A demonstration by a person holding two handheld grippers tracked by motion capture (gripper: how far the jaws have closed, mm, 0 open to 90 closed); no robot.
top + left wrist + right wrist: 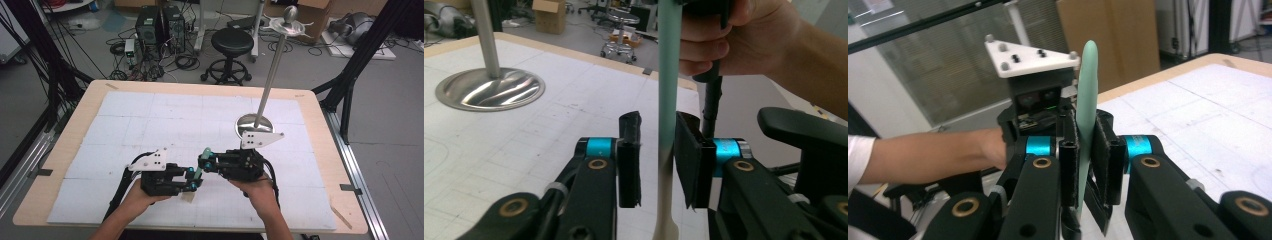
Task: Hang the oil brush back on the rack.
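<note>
left hand [134, 196]: at 7 o'clock on the table, gripping the left gripper body from behind.
left gripper [193, 179]: black two-jaw tool with blue collars and a grey three-cornered plate, pointing toward 3 o'clock; in its own view [658, 160] the jaws stand a little apart on either side of the spatula handle, right pad at or very near it, a thin gap showing at the left pad; cannot tell if they press.
spatula [201, 162]: slim mint-green silicone spatula with a pale cream handle end, just below table centre, between the two grippers; the left gripper view [669, 80] has it running straight up between the jaws.
right gripper [204, 162]: same black build, pointing toward 9 o'clock, tip to tip with the left; jaws [1089, 165] pinching the green blade flat between the pads.
right hand [257, 187]: at 5 o'clock, holding the right gripper from below.
stand [255, 125]: round shiny steel base with a tall steel pole, at 1 o'clock from the right gripper, apart from it.
table [65, 150]: light wooden top under a white gridded mat.
</note>
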